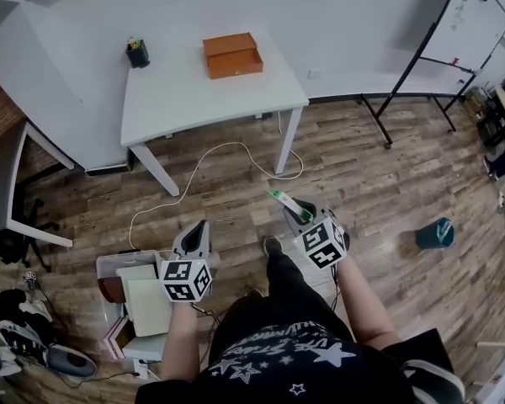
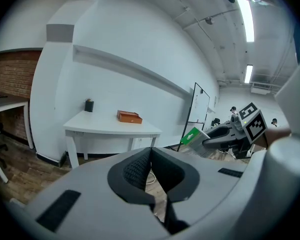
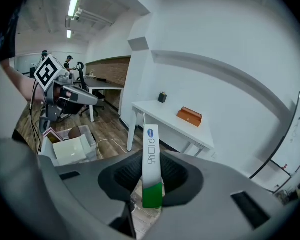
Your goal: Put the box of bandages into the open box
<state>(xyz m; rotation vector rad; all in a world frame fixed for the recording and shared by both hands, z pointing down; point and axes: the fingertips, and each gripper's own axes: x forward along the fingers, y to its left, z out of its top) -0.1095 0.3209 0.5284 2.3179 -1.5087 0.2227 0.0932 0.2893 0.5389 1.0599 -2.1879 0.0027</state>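
The right tongs (image 1: 295, 212) pinch the box of bandages (image 3: 151, 149) (white, with a green end) above the wooden floor (image 1: 362, 183), well apart from the orange open box (image 1: 232, 55) on the white table (image 1: 185, 99). The left tongs (image 2: 150, 154) are closed, nothing between their 2 jaws.

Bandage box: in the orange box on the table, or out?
Out. The right gripper clamps the bandage box over the floor, far from the orange box.
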